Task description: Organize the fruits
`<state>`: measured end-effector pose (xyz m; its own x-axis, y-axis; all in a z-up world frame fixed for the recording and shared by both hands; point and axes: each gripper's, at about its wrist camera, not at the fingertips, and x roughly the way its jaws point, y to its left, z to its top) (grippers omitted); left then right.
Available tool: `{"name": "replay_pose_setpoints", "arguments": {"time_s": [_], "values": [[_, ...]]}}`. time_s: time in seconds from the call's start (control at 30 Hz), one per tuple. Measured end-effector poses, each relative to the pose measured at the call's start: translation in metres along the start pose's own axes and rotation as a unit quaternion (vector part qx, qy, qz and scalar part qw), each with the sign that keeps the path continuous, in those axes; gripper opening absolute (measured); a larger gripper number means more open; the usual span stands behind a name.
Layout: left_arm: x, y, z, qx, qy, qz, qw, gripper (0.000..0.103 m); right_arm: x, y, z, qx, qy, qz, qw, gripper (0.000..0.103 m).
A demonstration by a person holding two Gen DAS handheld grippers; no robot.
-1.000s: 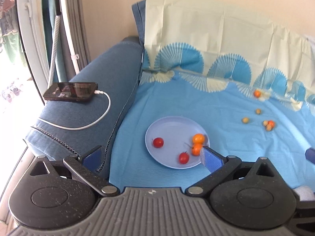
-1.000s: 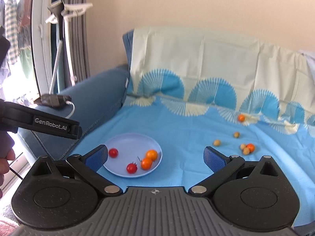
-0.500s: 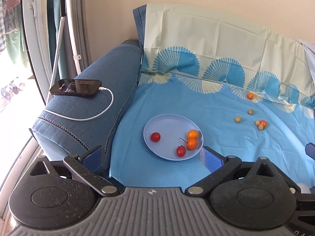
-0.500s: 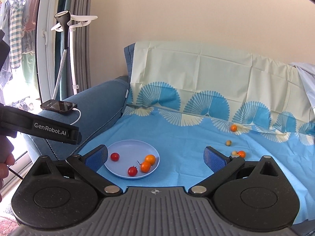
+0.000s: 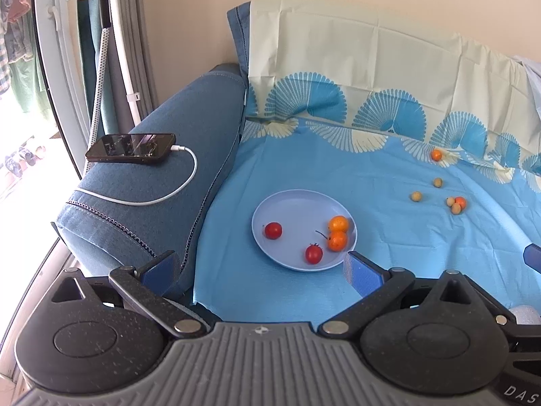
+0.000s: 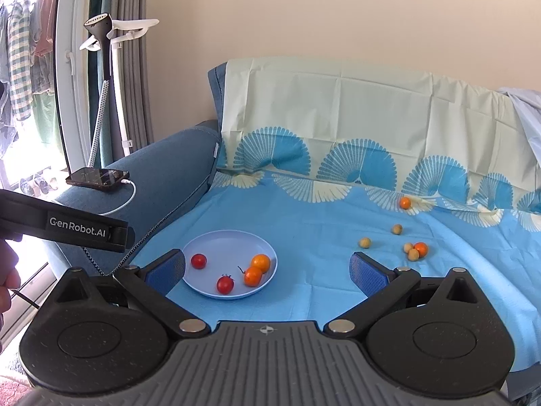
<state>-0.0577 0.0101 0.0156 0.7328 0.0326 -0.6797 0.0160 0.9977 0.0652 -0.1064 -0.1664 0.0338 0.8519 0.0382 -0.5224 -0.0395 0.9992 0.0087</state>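
Note:
A pale blue plate (image 5: 297,203) (image 6: 230,240) lies on the blue sheet and holds two red tomatoes (image 5: 273,230) (image 6: 198,261) and two orange fruits (image 5: 338,224) (image 6: 260,262). Several loose fruits lie to the right on the sheet: an orange one (image 5: 436,155) (image 6: 405,202) near the backrest and a cluster of tan and orange ones (image 5: 456,203) (image 6: 415,249). My left gripper (image 5: 260,269) is open and empty, near the plate's front edge. My right gripper (image 6: 267,270) is open and empty, held back above the sheet's front.
A phone (image 5: 132,143) (image 6: 98,177) with a white charging cable lies on the blue sofa armrest (image 5: 162,189) at the left. A garment steamer stand (image 6: 108,67) stands behind it by the curtain. The sheet covers the sofa backrest (image 6: 338,101).
Both grippers have pulled back and risen, so the plate and fruits look smaller and lower. Both stay open. The fruits have not moved.

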Motion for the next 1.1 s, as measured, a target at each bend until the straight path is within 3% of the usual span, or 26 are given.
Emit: {"name": "replay_pose_setpoints", "arguments": {"time_s": [1.1], "values": [[0.062, -0.009, 0.022, 0.001, 0.060, 0.012, 0.9982, 0.103, 0.064, -0.018, -0.002, 0.021, 0.063, 0.008, 0.998, 0.102]]}}
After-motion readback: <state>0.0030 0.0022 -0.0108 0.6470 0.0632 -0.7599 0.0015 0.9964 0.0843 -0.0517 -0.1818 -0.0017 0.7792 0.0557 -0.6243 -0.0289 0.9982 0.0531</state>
